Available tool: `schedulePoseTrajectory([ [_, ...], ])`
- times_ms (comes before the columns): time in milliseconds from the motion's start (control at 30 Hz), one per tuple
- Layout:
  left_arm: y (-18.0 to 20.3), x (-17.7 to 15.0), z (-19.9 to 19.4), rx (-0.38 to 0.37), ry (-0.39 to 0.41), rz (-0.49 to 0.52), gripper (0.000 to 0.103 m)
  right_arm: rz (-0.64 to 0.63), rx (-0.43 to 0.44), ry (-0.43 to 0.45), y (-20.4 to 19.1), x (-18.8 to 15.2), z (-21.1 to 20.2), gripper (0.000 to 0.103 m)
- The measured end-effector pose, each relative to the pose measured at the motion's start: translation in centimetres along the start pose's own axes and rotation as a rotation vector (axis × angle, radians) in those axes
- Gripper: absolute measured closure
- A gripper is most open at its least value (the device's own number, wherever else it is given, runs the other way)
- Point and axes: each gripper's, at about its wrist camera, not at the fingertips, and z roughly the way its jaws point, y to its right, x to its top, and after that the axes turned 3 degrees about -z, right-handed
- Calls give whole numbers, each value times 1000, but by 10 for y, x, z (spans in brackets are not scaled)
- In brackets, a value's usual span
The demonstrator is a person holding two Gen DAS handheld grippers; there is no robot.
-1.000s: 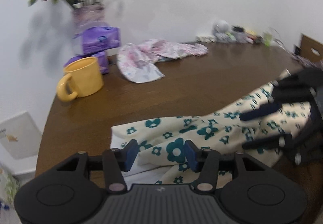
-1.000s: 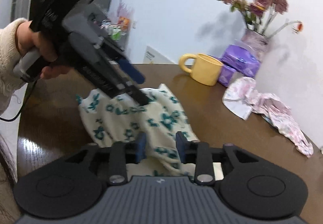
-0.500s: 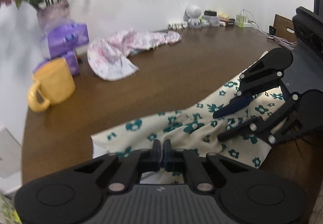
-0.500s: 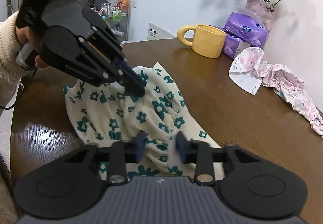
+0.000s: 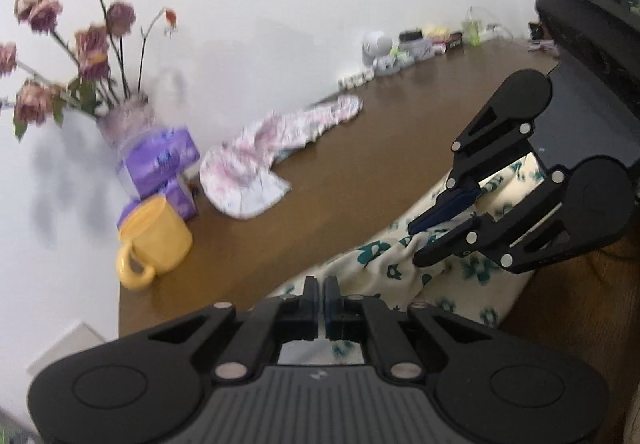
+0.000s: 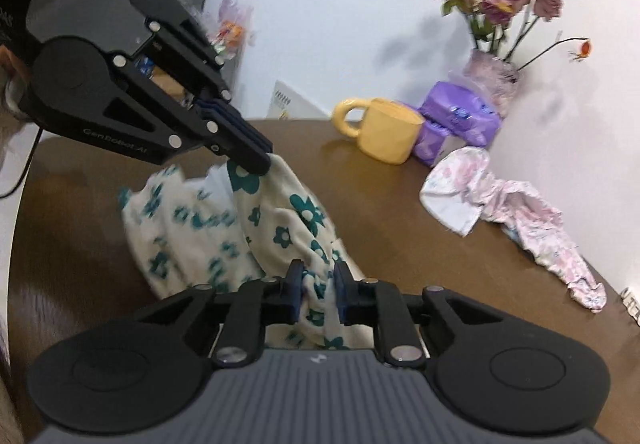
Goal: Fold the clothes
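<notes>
Cream cloth with teal flowers (image 6: 280,228) is lying bunched on the brown tabletop (image 6: 380,212), its near end lifted off the wood between the two tools. In the right wrist view the left tool (image 6: 256,160) is pinching a top fold, its blue pads pressed together on the fabric, so that corner is hanging from it in a taut ridge. The right tool (image 6: 318,294) is straddling a gathered pleat lower down; its jaws have just been closing, and the pads are now squeezing the cloth between them. In the left wrist view the left tool (image 5: 321,300) is showing its pads nearly touching, with the floral cloth (image 5: 384,264) running away toward the right tool (image 5: 420,244).

Holding two separate points is probably meant to stretch an edge straight, so the garment can be spread or doubled over cleanly rather than dragged as a lump.

Along the wall, well apart from the work, are sitting a yellow mug (image 6: 384,134), purple tissue packs (image 6: 460,124), a vase of dried roses (image 6: 492,72) and a pink patterned garment (image 6: 508,208), likely waiting its turn.
</notes>
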Motion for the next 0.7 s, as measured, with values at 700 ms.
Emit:
schedulePoseTrajectory([
  [700,-14,3,27,-67,-27,-152,75,229,50,14,20,-20,-3,83],
])
